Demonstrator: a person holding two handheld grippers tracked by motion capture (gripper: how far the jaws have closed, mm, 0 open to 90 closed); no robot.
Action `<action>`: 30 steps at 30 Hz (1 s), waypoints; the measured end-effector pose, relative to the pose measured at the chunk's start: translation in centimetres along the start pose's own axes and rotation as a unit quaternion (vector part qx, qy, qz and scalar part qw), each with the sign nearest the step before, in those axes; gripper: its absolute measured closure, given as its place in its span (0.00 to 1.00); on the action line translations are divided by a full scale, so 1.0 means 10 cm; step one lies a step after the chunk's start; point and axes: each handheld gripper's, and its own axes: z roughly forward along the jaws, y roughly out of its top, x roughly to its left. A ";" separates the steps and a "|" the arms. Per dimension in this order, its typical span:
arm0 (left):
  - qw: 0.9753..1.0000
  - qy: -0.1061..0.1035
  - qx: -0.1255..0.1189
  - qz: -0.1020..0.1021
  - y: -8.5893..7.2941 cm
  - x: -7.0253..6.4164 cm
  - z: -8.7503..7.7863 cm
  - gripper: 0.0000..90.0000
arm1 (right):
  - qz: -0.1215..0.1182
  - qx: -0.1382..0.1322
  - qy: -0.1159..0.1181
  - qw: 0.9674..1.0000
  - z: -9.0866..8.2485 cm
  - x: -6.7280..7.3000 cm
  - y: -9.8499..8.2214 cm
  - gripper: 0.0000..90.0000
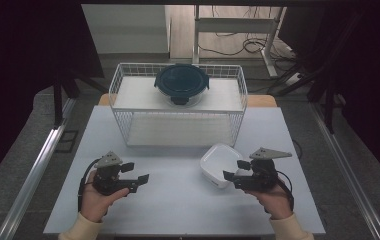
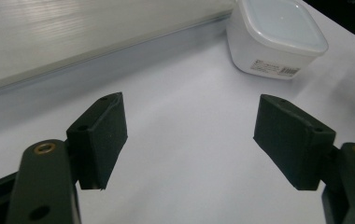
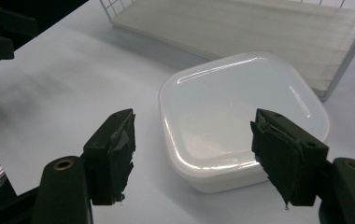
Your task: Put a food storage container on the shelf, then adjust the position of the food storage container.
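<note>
Behind the white box (image 1: pixel 220 165) stands the wire rack (image 1: pixel 178 105), a round lidded bowl (image 1: pixel 181 85) on its shelf. Your right gripper (image 1: pixel 233 172) gapes wide beside the box; it could skid. Your left gripper (image 1: pixel 137 172) is wide, empty.

White tub (image 1: pixel 220 164) and wire rack (image 1: pixel 178 102) block bare table (image 1: pixel 178 195).

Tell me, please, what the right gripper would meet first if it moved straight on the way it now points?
Most likely the white square container. The right gripper is open and points down at its lid, just ahead of the jaws; how near, I cannot tell.
</note>
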 end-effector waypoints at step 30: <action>1.000 -0.005 0.011 -0.012 -0.05 -0.01 0.06 0.28 | -0.028 0.053 -0.077 0.995 -0.10 -0.25 0.02 0.56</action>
